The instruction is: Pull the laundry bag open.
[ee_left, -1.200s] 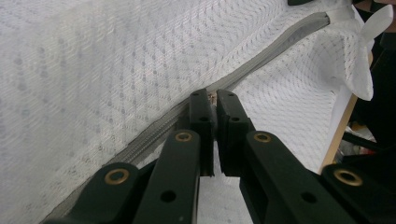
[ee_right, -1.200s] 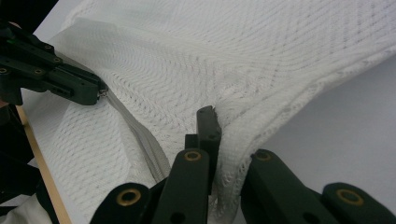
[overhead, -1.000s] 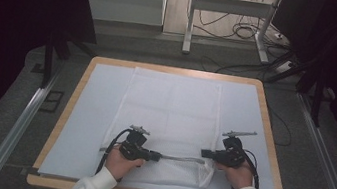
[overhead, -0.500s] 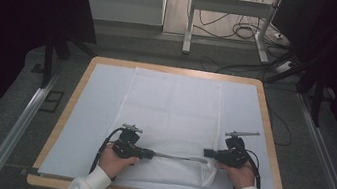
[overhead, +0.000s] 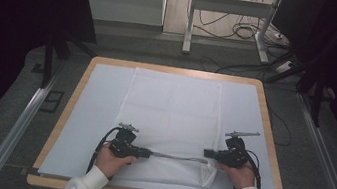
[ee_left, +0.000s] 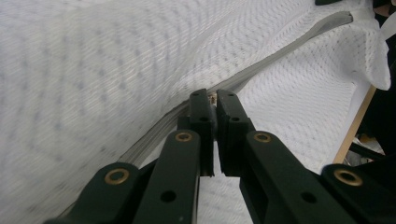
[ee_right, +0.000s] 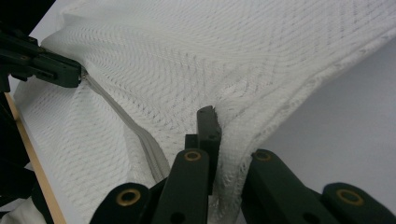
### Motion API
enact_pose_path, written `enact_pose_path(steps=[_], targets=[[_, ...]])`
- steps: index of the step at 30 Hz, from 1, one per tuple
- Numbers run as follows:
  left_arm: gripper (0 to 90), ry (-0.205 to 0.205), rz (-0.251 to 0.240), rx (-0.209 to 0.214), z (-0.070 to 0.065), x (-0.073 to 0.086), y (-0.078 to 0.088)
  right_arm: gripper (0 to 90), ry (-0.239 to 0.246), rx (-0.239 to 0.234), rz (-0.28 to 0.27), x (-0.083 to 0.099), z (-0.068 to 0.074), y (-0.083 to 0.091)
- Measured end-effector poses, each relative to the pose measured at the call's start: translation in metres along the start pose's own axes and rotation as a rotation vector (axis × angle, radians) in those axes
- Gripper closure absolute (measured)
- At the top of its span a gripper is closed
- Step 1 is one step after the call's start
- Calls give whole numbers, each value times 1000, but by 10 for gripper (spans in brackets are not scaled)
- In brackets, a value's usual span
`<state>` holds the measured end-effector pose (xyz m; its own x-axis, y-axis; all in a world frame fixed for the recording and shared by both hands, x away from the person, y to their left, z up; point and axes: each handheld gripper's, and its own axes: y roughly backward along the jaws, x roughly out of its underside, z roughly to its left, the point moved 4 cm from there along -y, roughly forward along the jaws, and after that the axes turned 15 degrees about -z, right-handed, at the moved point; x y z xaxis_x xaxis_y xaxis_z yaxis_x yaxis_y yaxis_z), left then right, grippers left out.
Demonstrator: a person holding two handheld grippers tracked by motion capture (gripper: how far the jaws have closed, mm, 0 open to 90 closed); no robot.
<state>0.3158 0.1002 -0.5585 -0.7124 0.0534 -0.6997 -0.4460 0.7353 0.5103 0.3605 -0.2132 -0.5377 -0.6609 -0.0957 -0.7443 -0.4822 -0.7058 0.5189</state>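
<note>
A white mesh bag (overhead: 174,110) lies flat on the pale mat, its grey zipper (overhead: 177,157) running across the near end. My left gripper (overhead: 147,153) is shut on the zipper pull at the zipper's left end; the left gripper view shows the jaw tips (ee_left: 212,98) pinched on a small brass piece, with the zipper (ee_left: 280,51) stretching away. My right gripper (overhead: 207,153) is shut on the bag's right end by the zipper. There the mesh (ee_right: 261,93) drapes over one jaw of that gripper (ee_right: 224,126), and the left gripper (ee_right: 77,74) shows farther off.
The mat (overhead: 99,104) covers a wooden-edged table (overhead: 271,140). Metal rails (overhead: 15,127) run along both sides on the floor. A desk frame and cables (overhead: 246,33) stand beyond the far edge. Bare mat lies left and right of the bag.
My left gripper has slid a little to the left along the zipper line with the pull in it. The right gripper has kept still.
</note>
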Motion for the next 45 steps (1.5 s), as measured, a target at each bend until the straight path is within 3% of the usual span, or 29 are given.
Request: enact_pose_path(steps=[14,24,45], targets=[[871,26,-16,-16,10,2,16,885,1,-1,0,0,0,-1],[871,22,-30,-41,18,4,30,885,3,1,2,0,1,-1],[871,38,-72,-87,38,9,68,885,5,3,1,1,1,-1]])
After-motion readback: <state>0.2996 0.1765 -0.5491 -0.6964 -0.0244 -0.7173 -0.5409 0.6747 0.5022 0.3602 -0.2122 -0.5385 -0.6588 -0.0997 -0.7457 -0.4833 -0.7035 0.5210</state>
